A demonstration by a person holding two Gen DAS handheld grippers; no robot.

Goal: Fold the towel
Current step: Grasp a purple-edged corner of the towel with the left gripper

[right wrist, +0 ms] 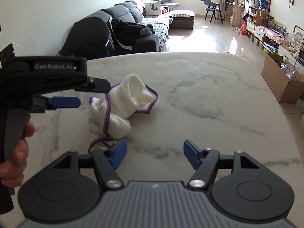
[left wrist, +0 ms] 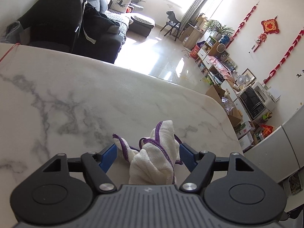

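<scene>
Our left gripper [left wrist: 148, 154] hung with its blue pads spread wide on either side of the towel [right wrist: 117, 110], gripping nothing, while our right gripper [right wrist: 154, 154] stood just as wide and empty, its left pad touching the towel's near purple hem. The towel lay crumpled in a loose heap on the marble table [right wrist: 209, 87], well in from every edge and nearer the left side than the right. We judged it needed spreading flat, so the next move called for finding a hemmed corner for each gripper.
</scene>
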